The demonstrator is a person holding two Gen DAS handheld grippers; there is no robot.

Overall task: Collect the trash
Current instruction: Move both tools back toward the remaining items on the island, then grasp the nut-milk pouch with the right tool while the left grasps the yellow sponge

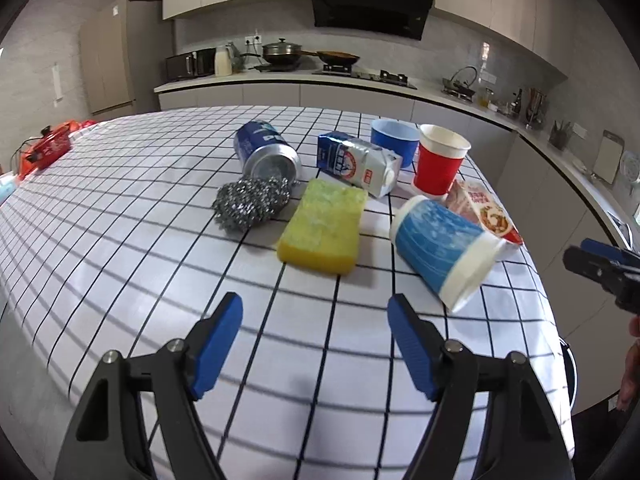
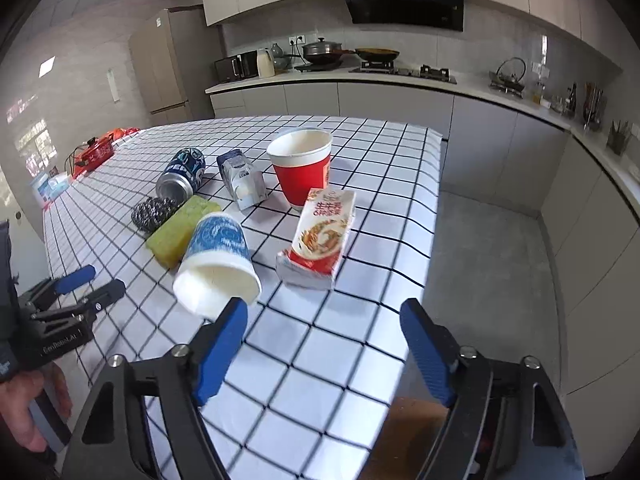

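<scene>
left gripper (image 1: 314, 312): jaws wide, nothing in them, sponge (image 1: 322, 228) just ahead on the table (image 1: 120, 220)
right gripper (image 2: 324, 320): wide too, empty, tipped blue cup (image 2: 218, 264) right by its left finger
carton (image 2: 320, 236): ahead, lying flat

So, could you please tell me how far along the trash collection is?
Nothing looks collected yet. Both the left gripper and right gripper are open and empty. Still on the table: soda can, milk carton, red cup, tipped blue cup and snack box.
</scene>
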